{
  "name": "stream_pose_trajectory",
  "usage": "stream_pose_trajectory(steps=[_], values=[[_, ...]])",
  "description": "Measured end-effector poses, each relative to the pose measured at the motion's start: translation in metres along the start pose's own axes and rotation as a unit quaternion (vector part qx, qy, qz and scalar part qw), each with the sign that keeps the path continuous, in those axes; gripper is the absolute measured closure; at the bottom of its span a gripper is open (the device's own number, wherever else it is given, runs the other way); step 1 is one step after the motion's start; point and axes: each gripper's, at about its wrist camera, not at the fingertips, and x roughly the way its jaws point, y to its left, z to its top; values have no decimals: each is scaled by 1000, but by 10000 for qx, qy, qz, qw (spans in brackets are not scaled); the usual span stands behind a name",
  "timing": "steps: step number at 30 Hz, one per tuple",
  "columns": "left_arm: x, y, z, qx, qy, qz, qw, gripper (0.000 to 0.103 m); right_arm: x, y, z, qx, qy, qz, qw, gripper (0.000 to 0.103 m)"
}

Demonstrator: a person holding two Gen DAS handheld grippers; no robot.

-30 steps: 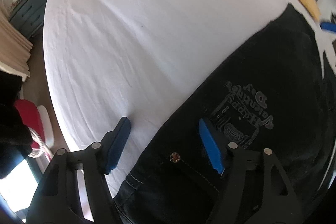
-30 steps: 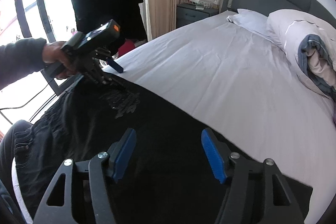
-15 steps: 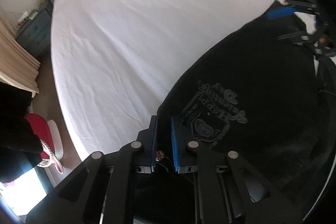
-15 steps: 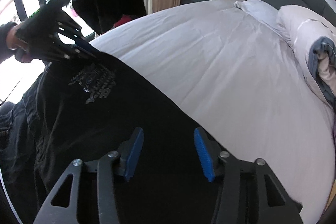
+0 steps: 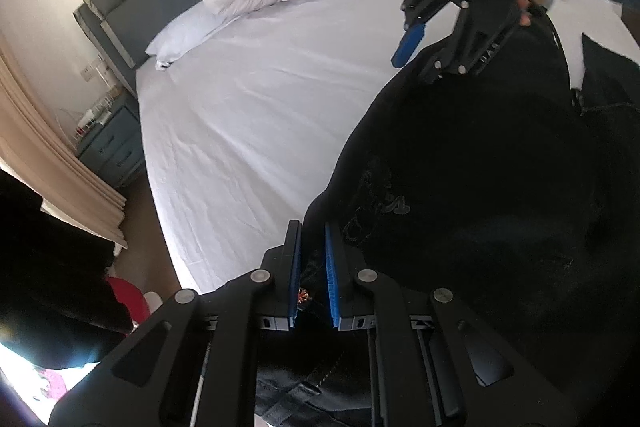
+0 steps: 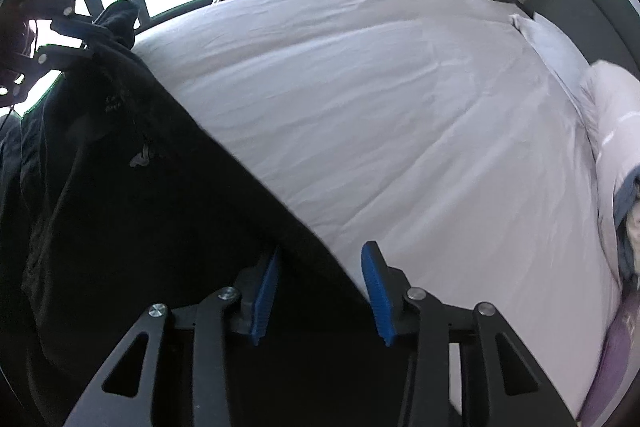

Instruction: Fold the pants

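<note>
pants [image 5: 460, 163]: lying dark along the near edge of the bed [image 5: 256, 115], one end lifting
left gripper [image 5: 312, 277]: clamping the waistband by the rivet
right gripper [image 6: 320, 291]: closing, pants edge between pads, not pinching yet
risk: pulling early, slipping out, bunching

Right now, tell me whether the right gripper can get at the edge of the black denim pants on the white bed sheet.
Probably yes: the right gripper already straddles the black denim pants' edge, its jaws closing, with nothing between.
</note>
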Motion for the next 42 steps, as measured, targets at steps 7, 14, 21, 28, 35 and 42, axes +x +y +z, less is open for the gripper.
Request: stream_pose_trajectory(steps=[7, 14, 21, 28, 35, 42], values=[[-11, -21, -11, 20, -89, 5, 10000, 93, 8, -1, 8, -267, 324, 210, 9989, 79], [-30, -30, -18, -77, -141, 12, 9999, 93, 0, 1, 5, -63, 330, 254, 9991, 97], [-48, -28, -20, -324, -250, -41, 9992, 93, -18, 16, 2, 101, 78, 86, 9999, 99], [-78, -31, -28, -478, -369, -101, 9981, 93, -34, 39, -6, 239, -129, 194, 9994, 99], [-98, -47, -43, -578, -298, -146, 9978, 93, -47, 68, -12, 636, -442, 599, 9952, 99], [-113, -59, -52, -717, -200, -209, 9970, 93, -61, 79, -27, 1073, -490, 1024, 9877, 99]])
